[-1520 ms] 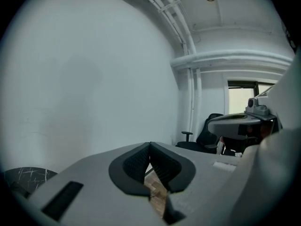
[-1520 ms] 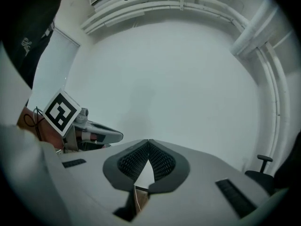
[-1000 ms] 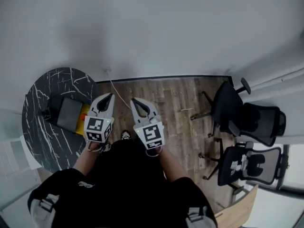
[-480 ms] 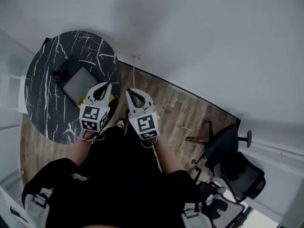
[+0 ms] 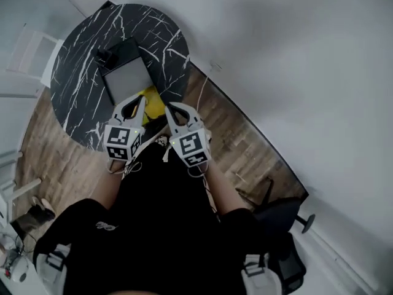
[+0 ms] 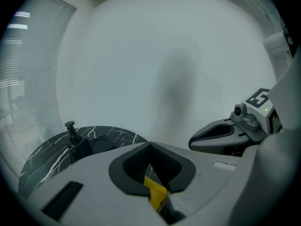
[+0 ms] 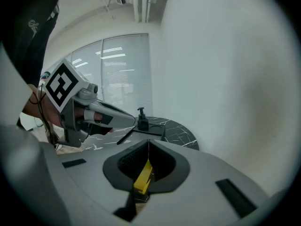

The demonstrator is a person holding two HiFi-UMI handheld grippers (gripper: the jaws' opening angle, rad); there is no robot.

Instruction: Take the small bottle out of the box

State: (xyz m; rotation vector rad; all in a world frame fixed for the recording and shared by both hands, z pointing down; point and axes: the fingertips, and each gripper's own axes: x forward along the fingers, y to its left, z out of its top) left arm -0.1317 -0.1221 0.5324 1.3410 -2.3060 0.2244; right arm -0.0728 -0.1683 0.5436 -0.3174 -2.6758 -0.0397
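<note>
A round black marble table [image 5: 80, 91] carries a flat dark box [image 5: 126, 72] with a grey inside. A small dark pump-top bottle [image 5: 101, 55] stands at the box's far left corner; whether it is inside I cannot tell. It also shows as the bottle [image 7: 140, 119] and the bottle [image 6: 71, 130]. Both grippers hover side by side over the table's near edge, short of the box. My left gripper [image 5: 140, 101] is shut and empty, its jaws meeting at the tips of the left gripper [image 6: 150, 146]. My right gripper [image 5: 171, 107] is also shut and empty.
A yellow flat object [image 5: 152, 102] lies at the box's near end, under the gripper tips. White wall runs behind the table, wood floor [image 5: 233, 146] lies to the right. A black office chair [image 5: 279, 220] stands at the lower right, white furniture [image 5: 27, 54] at the far left.
The head view has swung, bringing the table from the left edge up to the upper middle. Both grippers now reach over the table's near edge. Their jaws stayed shut.
</note>
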